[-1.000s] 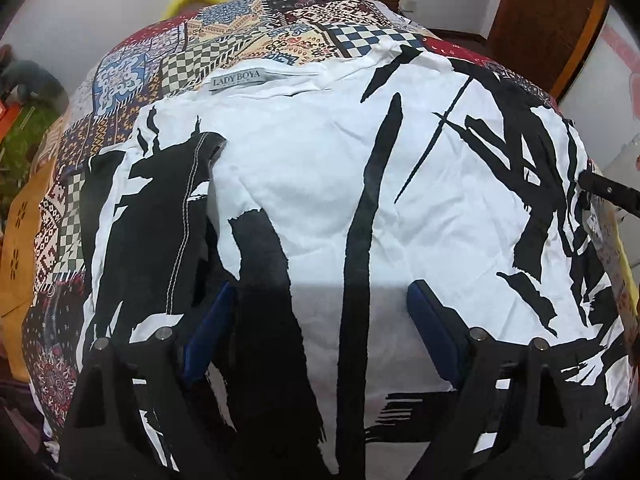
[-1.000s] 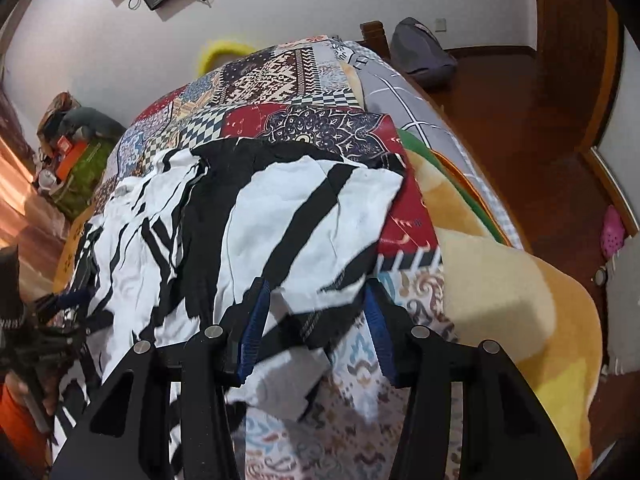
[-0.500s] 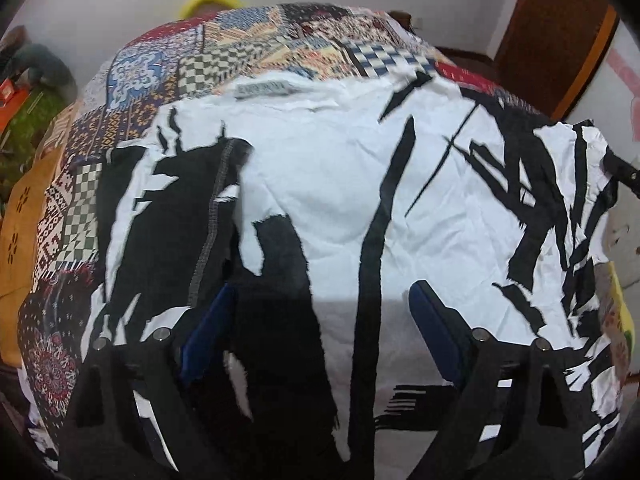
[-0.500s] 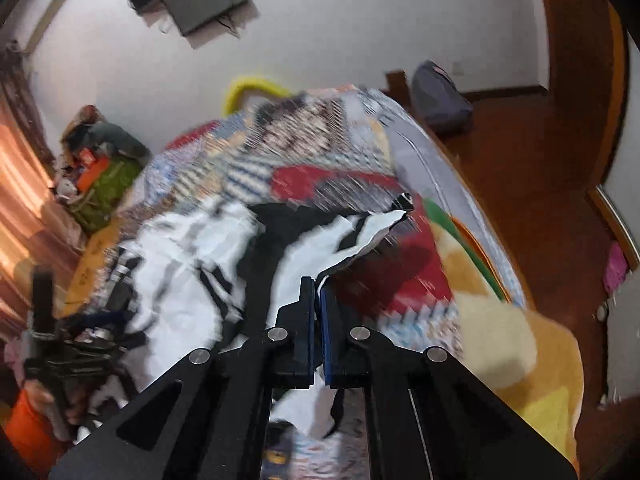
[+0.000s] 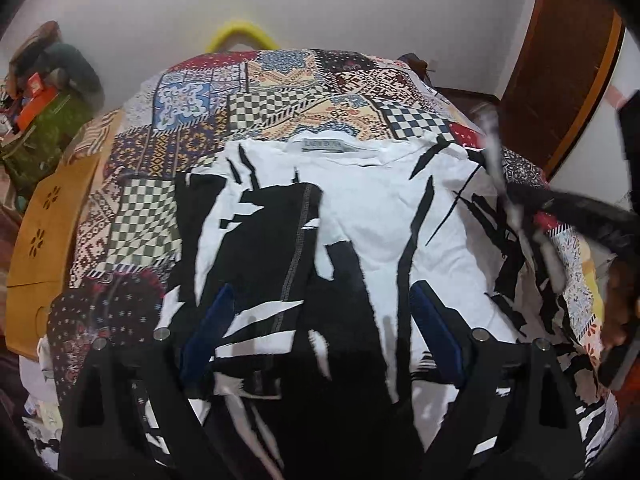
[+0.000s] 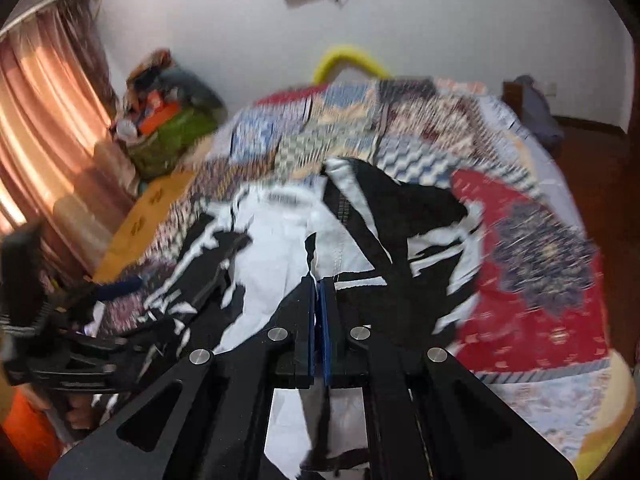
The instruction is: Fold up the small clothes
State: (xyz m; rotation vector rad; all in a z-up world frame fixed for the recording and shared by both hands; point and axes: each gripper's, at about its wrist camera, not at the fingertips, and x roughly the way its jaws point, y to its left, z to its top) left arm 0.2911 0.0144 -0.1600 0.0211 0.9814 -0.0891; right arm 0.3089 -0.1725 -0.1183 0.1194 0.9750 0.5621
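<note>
The black-and-white printed shirt lies spread on the patchwork bedspread, neck label at the far edge. The right tool is closed on the shirt's right edge, holding that fabric raised. The left tool hovers with its blue pads spread apart over the near hem, holding nothing. The fabric appears thin, light and limp; it will likely sag and crease, so grip at a seam or hem corner.

Black-and-white streaked shirt, patchwork quilt
</note>
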